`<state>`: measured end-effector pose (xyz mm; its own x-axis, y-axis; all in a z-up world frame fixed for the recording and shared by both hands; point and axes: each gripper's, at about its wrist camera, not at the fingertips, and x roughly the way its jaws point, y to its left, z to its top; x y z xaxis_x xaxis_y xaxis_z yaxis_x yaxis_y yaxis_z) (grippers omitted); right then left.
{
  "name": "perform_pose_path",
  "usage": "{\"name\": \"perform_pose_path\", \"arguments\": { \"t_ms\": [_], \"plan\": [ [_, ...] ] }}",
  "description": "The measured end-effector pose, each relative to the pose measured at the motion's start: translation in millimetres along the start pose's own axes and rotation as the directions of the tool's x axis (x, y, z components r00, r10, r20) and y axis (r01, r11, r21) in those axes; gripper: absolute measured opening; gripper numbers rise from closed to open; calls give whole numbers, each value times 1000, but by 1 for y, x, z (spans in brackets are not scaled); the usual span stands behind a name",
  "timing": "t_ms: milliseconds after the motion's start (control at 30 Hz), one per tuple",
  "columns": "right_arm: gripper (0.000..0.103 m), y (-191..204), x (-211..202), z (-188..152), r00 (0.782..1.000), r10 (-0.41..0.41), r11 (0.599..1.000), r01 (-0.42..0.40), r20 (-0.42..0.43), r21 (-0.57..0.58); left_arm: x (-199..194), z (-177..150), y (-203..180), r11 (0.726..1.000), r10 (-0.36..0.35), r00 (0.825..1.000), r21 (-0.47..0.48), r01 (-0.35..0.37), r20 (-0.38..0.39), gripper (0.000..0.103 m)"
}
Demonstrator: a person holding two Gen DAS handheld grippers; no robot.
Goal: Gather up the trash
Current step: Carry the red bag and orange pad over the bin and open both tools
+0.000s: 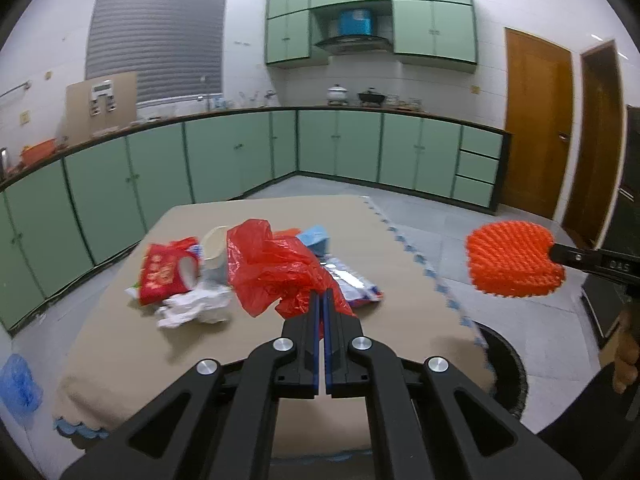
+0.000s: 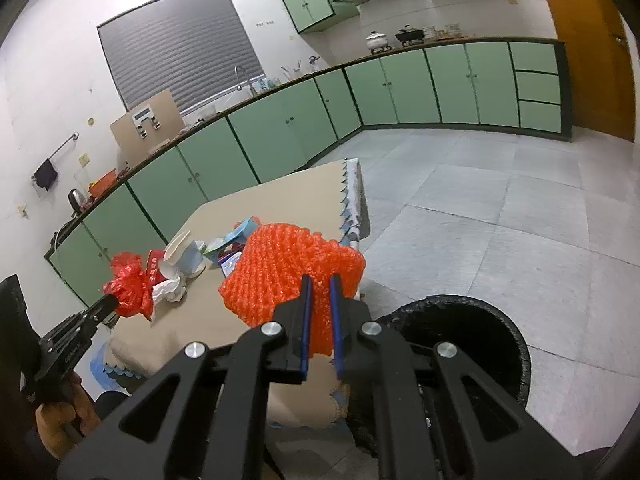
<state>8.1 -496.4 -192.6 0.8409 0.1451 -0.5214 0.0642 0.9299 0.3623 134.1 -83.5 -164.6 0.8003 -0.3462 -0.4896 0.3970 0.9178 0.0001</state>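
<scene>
Landmark: the beige cloth-covered counter [image 1: 256, 232] in the middle of the green-cupboard kitchen.

1. Round black-lined trash bin [image 2: 460, 320], on the tiled floor just beside the counter's near right corner. Mouth open and unobstructed; judged to be the drop point for both carried items.
2. Crumpled red thin plastic bag [image 1: 272, 264], lifted above the counter's middle, most of it hanging free. Left gripper [image 1: 322, 300] has its fingers closed on a pinch of the film, presumably to carry it clear of the pile. From the right wrist view the bag dangles off the counter's left side.
3. Orange-red foam net fruit sleeve [image 2: 288, 268], held in the air over the counter's right edge, close to the bin. Right gripper [image 2: 320, 292] fingers clamp one edge; the net compresses between them.
4. Red printed tissue packet [image 1: 164, 272], lying on the counter's left part.
5. Tipped pale paper cup [image 1: 216, 248], behind the packet.
6. Crumpled white tissue paper [image 1: 196, 304], on the near side of the packet.
7. Blue-and-white printed wrapper [image 1: 352, 280], on the counter behind the bag, partly hidden.

Obstruction: the counter's near corner lies between the left gripper and the bin.
</scene>
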Motion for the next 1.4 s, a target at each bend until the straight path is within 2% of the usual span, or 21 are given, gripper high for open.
{"name": "perform_pose_path", "arguments": {
  "t_ms": [333,533,733,900,1000,1100,1167,1267,1400],
  "plan": [
    [8,-24,-14,-5,999,-45,998,44,15,37,11,6,-46,995,-88,996,55,88,-4,2],
    [8,-52,-22,-14,994,-106,991,105,9,80,27,8,-79,980,-170,985,98,172,-25,2],
    [8,-87,-24,-27,982,-189,972,190,-24,137,51,9,-134,938,-293,953,172,301,-73,2],
    [8,-114,-11,-42,965,-248,949,260,-87,176,80,-1,-179,891,-380,913,208,404,-147,2],
    [8,-126,5,-50,954,-269,938,290,-130,190,102,-12,-197,863,-416,885,216,456,-209,2],
    [9,-137,25,-56,944,-275,931,309,-184,193,121,-24,-215,848,-424,867,220,482,-263,2],
    [15,-143,40,-59,934,-280,927,323,-223,191,139,-34,-222,843,-426,852,209,496,-305,2],
    [20,-152,46,-63,928,-286,918,337,-239,208,156,-44,-229,845,-401,849,220,488,-343,7],
    [27,-156,40,-63,929,-296,911,345,-223,225,166,-52,-226,854,-384,854,218,473,-350,25]
  ]
}}
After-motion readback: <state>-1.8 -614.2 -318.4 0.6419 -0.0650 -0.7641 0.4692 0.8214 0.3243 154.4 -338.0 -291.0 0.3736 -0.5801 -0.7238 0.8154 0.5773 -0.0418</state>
